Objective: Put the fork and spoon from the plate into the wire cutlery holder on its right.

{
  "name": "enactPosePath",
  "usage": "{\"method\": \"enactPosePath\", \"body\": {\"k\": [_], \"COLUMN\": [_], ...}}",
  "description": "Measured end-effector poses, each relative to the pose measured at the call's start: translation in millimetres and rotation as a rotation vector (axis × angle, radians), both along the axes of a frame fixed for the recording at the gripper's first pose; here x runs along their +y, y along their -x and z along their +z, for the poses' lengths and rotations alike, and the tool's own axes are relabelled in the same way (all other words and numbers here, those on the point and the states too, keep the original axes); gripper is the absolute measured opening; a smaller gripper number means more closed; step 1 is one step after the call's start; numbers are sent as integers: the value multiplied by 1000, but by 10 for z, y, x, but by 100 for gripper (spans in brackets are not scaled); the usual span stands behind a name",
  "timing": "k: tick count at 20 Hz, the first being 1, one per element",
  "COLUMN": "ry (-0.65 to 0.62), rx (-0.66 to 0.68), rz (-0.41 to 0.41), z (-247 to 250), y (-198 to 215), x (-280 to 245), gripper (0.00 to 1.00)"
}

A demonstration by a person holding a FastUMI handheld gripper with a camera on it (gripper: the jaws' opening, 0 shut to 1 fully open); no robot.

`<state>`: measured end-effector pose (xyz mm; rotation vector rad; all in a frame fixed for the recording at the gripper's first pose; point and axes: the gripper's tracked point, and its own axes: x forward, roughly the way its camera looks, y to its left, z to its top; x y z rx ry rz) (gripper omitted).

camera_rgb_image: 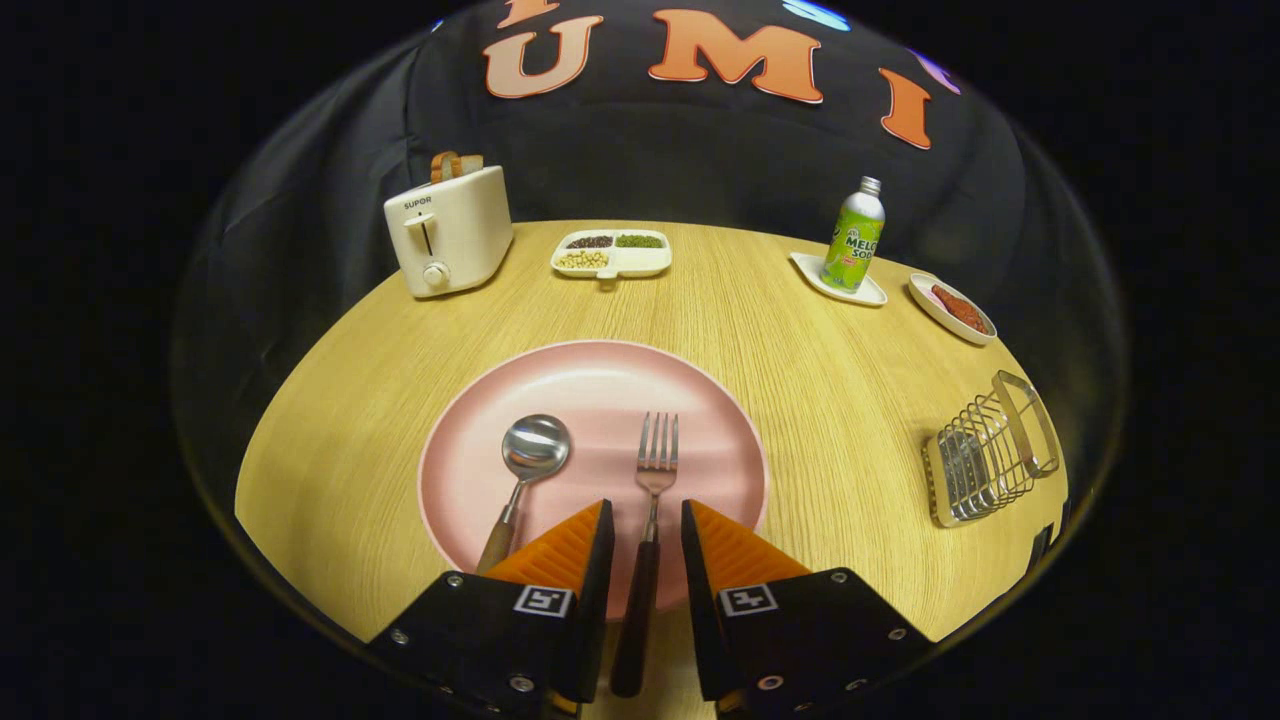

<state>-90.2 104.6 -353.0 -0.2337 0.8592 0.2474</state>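
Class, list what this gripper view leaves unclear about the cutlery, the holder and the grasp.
- Fork: its handle end runs down between the gripper fingers, cut off below.
- Spoon: handle end hidden behind one finger.
- Wire cutlery holder: fisheye-warped, its compartments unreadable.
- Grasp: finger contact with the fork is unclear.

Beyond my working area I note a cream toaster (450,240) with bread in its slot and a divided dish (611,254) of beans on the wooden table (820,400). A green bottle (854,236) stands upright on a small white tray (838,279), and a shallow dish (952,308) of red food sits just beside it.
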Motion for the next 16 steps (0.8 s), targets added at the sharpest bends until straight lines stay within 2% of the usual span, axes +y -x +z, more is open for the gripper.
{"method": "enactPosePath", "body": {"k": [6,7,9,16], "ry": [13,2,-21,-64], "rx": [10,6,2,-30], "rz": [-3,-2,-1,28], "z": [-79,-55,42,579], "y": [24,7,0,-66], "x": [-19,-3,39,-2], "gripper": [20,12,5,4]}}
